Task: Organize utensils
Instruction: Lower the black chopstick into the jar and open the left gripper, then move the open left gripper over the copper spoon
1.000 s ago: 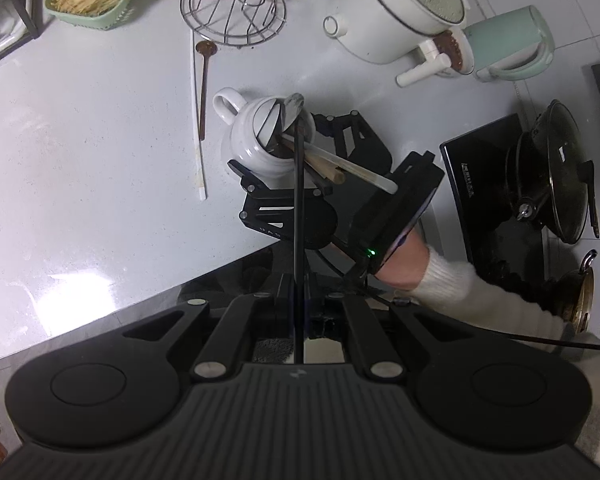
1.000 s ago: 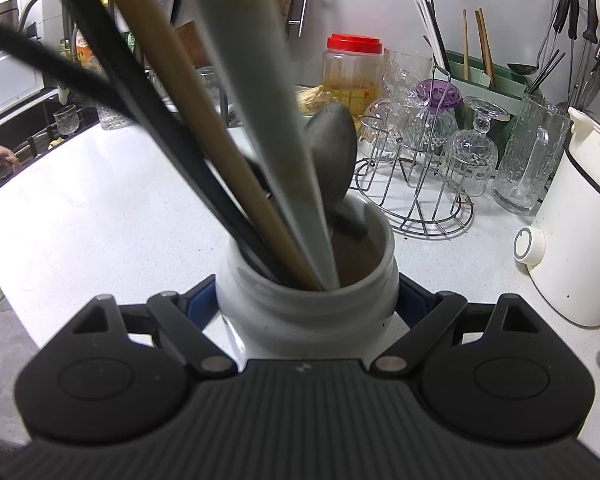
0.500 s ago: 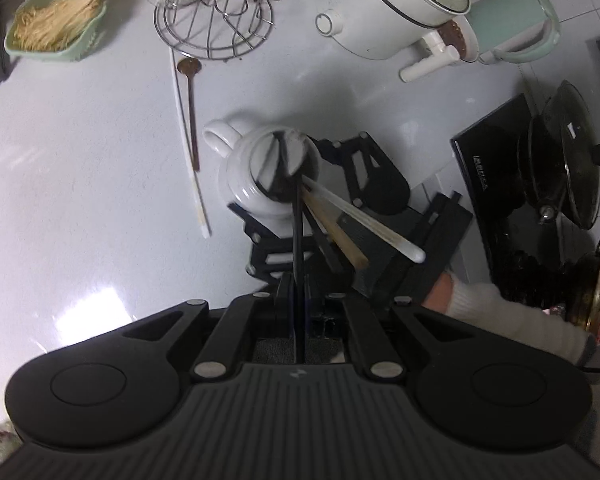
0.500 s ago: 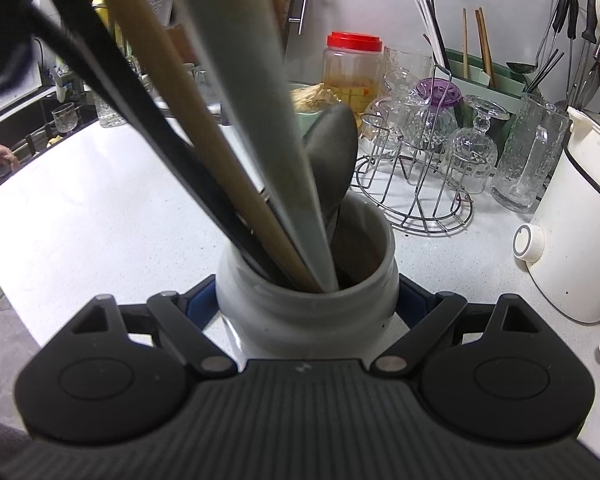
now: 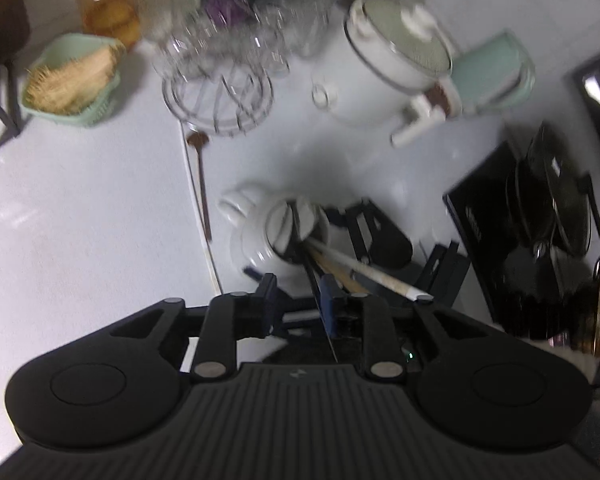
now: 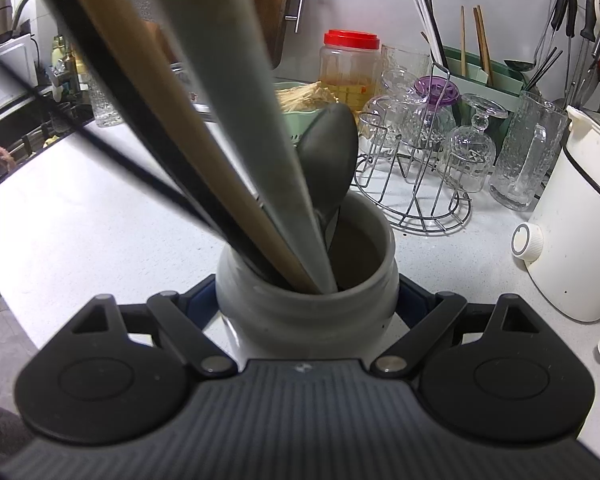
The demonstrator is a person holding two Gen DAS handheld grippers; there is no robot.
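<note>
White glazed ceramic, the utensil jar with a loop handle (image 6: 306,292) sits on the pale speckled countertop (image 6: 100,224), and your right gripper (image 6: 306,300) is clamped on it, one blue-padded finger pressed to each side of its neck. Leaning out of the jar toward you are a thick grey-white handle (image 6: 236,92), a light wooden handle (image 6: 168,120) and thin black chopsticks (image 6: 100,96); a dark grey spoon bowl (image 6: 328,152) stands up at the far rim.

Your left gripper (image 5: 300,300) hangs above the jar, pointing steeply down, and its jaws are opening. A thin black chopstick (image 5: 320,304) runs up between the fingers, against the right-hand blue pad; the blur keeps you from seeing whether that pad presses on it, and the left pad stands clear of it.

On the countertop left of the jar, in the left wrist view, a long white chopstick (image 5: 200,224) and a brown wooden spoon (image 5: 201,184) lie side by side. Beyond them are a wire rack of glassware (image 6: 416,168), a mint-green basket of straw-coloured sticks (image 5: 74,80), a red-lidded plastic jar (image 6: 350,68) and a white electric pot (image 6: 580,220).
</note>
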